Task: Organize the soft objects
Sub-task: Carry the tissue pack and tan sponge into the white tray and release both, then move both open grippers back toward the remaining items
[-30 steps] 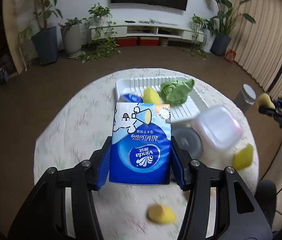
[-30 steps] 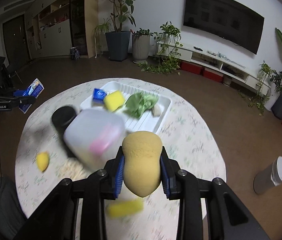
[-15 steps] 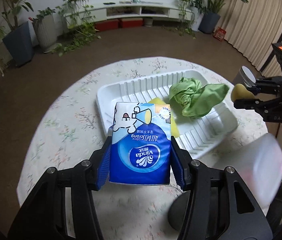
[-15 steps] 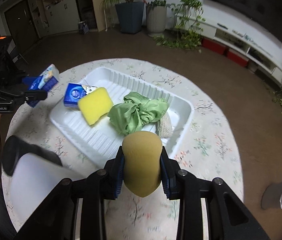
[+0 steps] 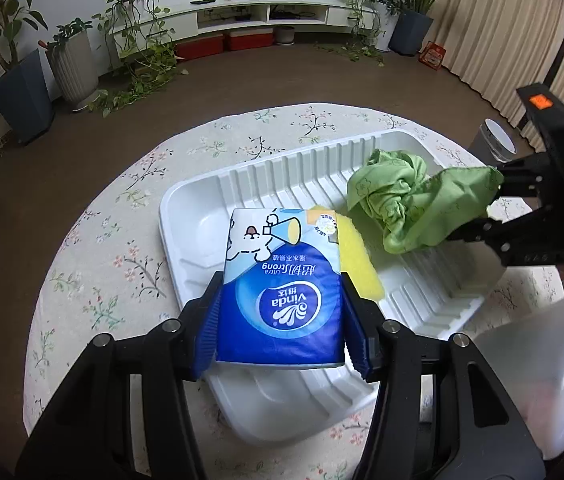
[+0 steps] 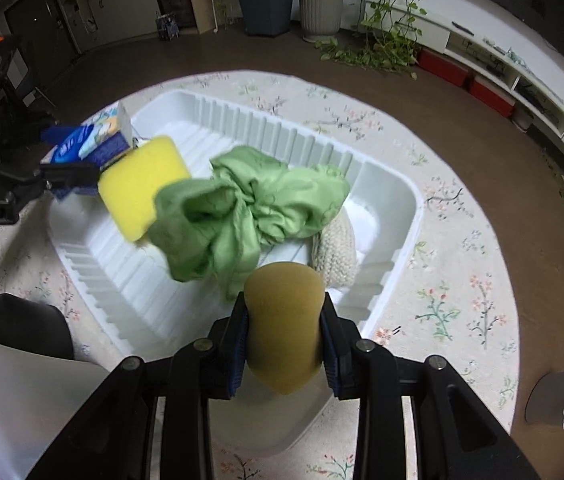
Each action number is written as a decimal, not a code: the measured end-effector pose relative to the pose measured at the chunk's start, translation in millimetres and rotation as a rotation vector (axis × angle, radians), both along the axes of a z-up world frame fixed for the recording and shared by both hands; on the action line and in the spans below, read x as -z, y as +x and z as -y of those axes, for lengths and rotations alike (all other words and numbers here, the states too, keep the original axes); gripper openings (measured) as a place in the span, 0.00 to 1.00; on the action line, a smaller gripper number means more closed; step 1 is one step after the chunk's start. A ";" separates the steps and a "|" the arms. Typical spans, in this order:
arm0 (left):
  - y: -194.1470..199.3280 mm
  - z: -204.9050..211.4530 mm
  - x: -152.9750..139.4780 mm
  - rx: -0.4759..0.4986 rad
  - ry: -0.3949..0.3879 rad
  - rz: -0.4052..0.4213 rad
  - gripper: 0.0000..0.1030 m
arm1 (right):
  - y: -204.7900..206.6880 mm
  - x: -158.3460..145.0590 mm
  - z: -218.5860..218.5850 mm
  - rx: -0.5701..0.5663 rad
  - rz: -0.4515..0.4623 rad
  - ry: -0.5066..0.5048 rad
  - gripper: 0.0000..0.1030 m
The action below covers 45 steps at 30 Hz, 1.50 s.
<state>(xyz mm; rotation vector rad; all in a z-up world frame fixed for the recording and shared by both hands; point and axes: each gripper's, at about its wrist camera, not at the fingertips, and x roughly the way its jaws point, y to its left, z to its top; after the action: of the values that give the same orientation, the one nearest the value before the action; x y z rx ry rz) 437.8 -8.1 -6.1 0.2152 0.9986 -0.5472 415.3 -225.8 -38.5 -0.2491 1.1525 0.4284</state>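
Note:
My left gripper is shut on a blue Vinda tissue pack, held over the near end of the white ribbed tray. In the tray lie a yellow sponge and a crumpled green cloth. My right gripper is shut on a tan egg-shaped sponge above the tray's near corner. From this side the green cloth, the yellow sponge, a cream knitted piece and another blue tissue pack under the left gripper's pack show in the tray.
A round table with a floral cloth carries the tray. A translucent white container stands at the table's near right edge. A grey cylinder bin sits on the floor beside the table. Potted plants and a low TV shelf line the far wall.
Both grippers have come down and forward over the tray, each keeping its load. The tray now fills both views, and the loose yellow pieces on the table have dropped out of sight.

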 end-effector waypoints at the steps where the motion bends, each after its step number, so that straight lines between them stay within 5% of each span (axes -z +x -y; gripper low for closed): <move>1: 1.3 2.3 1.0 0.002 0.006 0.000 0.49 | 1.1 2.9 0.5 0.001 -0.006 0.002 0.33; 7: 2.3 15.3 6.0 0.011 0.059 0.017 0.50 | 2.1 7.4 -1.0 -0.011 -0.005 0.004 0.35; 11: 3.9 16.0 5.5 0.003 0.040 0.004 0.60 | 0.2 5.2 -0.5 -0.015 0.000 0.007 0.38; 16: 1.0 16.9 4.9 0.003 0.051 0.005 0.70 | -5.7 -1.9 -3.5 -0.030 0.033 0.000 0.61; 26: -9.2 -7.5 -10.3 -0.074 0.024 0.035 1.00 | -20.0 -28.4 4.2 -0.026 0.096 0.020 0.86; 28: -14.2 -11.9 -15.7 -0.090 0.014 0.062 1.00 | -23.8 -35.4 6.1 -0.021 0.120 0.017 1.00; 34: -29.5 -22.6 -39.3 -0.134 -0.018 0.154 1.00 | -28.1 -61.9 19.0 0.027 0.203 0.021 1.00; 45: -74.6 -44.1 -64.6 -0.166 -0.088 0.187 1.00 | -65.6 -114.4 55.0 0.123 0.319 0.080 1.00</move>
<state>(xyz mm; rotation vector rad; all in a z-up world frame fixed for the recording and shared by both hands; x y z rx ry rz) 363.2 36.0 58.6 0.1014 0.8003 -0.4099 349.7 -280.8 75.9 -0.1688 0.8313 0.3123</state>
